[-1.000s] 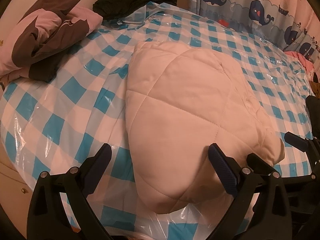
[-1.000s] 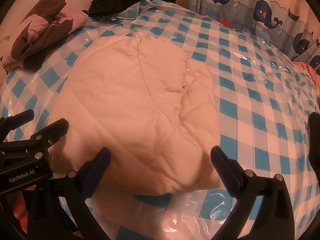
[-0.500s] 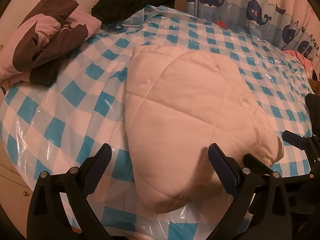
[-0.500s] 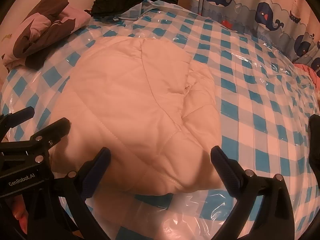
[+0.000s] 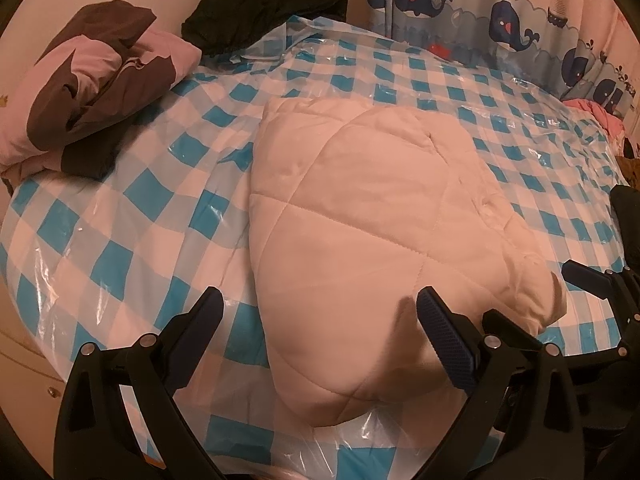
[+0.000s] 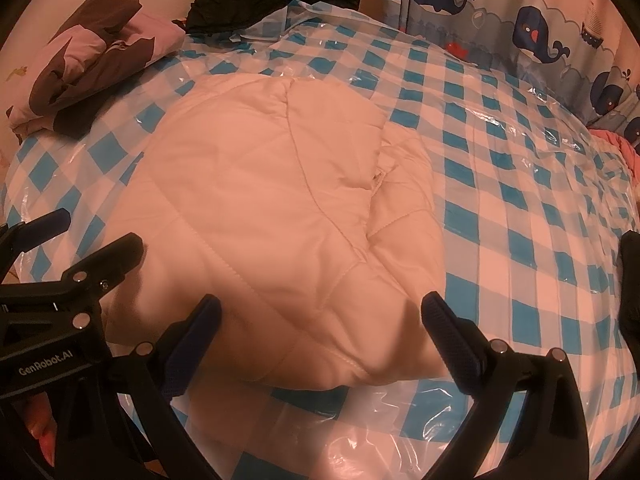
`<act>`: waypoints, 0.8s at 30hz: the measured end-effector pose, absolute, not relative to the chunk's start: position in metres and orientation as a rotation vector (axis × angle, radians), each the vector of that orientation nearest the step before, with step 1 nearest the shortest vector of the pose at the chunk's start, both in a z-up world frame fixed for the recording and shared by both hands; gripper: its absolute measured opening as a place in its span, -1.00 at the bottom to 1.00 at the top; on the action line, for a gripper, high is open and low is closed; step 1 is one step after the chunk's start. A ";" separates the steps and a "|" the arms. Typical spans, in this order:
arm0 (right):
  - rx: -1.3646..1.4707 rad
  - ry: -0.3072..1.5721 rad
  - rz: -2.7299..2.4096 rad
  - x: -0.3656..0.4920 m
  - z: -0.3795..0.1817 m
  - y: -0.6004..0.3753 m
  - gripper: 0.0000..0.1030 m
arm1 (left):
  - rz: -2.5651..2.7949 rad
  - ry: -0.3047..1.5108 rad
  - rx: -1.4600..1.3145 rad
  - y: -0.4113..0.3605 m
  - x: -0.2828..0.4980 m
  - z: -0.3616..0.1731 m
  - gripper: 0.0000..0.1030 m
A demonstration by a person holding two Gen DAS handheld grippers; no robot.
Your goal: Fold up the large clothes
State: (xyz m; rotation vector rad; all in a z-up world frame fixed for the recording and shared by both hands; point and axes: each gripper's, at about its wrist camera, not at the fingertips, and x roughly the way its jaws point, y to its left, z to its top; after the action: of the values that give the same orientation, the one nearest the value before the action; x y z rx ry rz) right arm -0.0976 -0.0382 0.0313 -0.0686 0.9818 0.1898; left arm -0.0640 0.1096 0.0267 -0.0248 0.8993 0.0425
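Folded cream quilted jacket (image 5: 372, 240) mid-bed, checkered plastic cover (image 5: 132, 216) bare around it, left gripper (image 5: 316, 312) and right gripper (image 6: 320, 320) spread wide, empty, above its near edge.

One text can be read: "GenRobot.AI", in white letters. It stands on the black plastic body of the left gripper (image 6: 86, 236), seen in the right wrist view.

The bed (image 5: 120, 216) was covered by a blue-and-white checked plastic sheet (image 5: 480, 92). A folded white quilted garment (image 5: 360, 216) was laid centrally; a pink-and-brown bundle (image 5: 92, 92) and black clothing (image 5: 260, 8) were left far back.
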 end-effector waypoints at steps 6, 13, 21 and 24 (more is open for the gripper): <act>-0.070 0.969 0.200 -0.099 0.035 -0.034 0.86 | 0.050 0.864 0.000 0.106 -0.067 0.035 0.81; -0.065 0.931 0.207 -0.106 0.045 -0.035 0.87 | 0.054 0.804 0.010 0.105 -0.073 0.043 0.81; -0.067 0.916 0.212 -0.110 0.048 -0.036 0.86 | 0.052 0.781 0.013 0.102 -0.079 0.046 0.81; -0.067 0.915 0.211 -0.110 0.049 -0.035 0.86 | 0.052 0.778 0.014 0.103 -0.078 0.046 0.81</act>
State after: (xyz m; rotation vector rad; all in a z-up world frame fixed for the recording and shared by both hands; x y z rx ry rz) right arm -0.1103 -0.0353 0.0486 -0.0670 0.9152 0.2106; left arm -0.0778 0.1034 0.0464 0.0138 0.7777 0.0522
